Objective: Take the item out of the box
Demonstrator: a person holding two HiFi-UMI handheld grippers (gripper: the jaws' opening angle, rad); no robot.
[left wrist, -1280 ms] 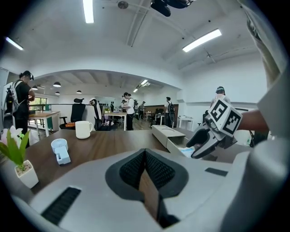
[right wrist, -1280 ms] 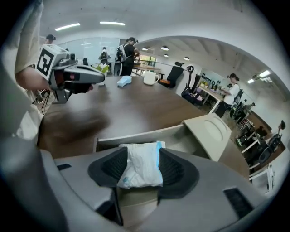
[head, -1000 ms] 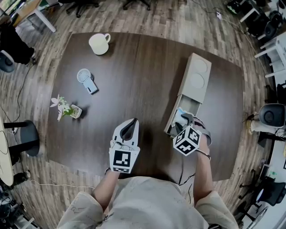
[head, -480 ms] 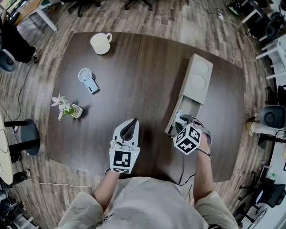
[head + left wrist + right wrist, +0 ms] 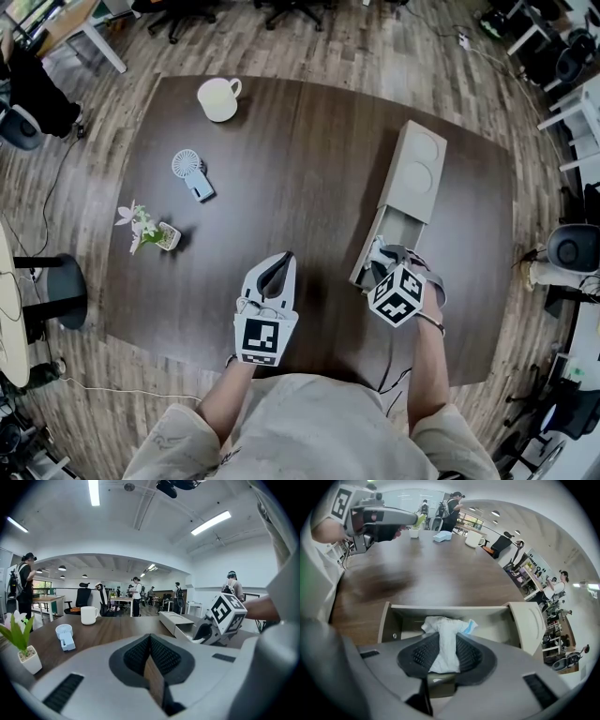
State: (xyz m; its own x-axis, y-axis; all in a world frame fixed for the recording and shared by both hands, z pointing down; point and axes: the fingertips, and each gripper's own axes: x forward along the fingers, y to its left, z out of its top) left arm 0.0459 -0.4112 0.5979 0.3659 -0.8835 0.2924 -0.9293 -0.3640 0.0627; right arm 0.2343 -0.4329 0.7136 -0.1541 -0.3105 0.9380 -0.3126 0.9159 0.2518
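Note:
A long beige box (image 5: 410,178) lies on the dark table, its inner tray (image 5: 395,616) slid out toward me. Inside the tray sits a crumpled white item (image 5: 446,637) with a blue edge, a sliver of it showing in the head view as the white item (image 5: 378,247). My right gripper (image 5: 382,255) points steeply down into the tray. Its jaws have just been closing, and the right gripper (image 5: 443,652) now pinches the item between its black pads. My left gripper (image 5: 278,266) rests shut and empty over bare table left of the box; the left gripper (image 5: 150,645) points level across the table.
A white mug (image 5: 217,98) stands at the far left, a small blue fan (image 5: 194,174) nearer, and a little potted plant (image 5: 155,232) by the left edge. Office chairs, desks and several people are beyond the table.
The right gripper's jaws have drawn together onto the white item in the tray. Neither hand has shifted; the head camera's view slid slightly.

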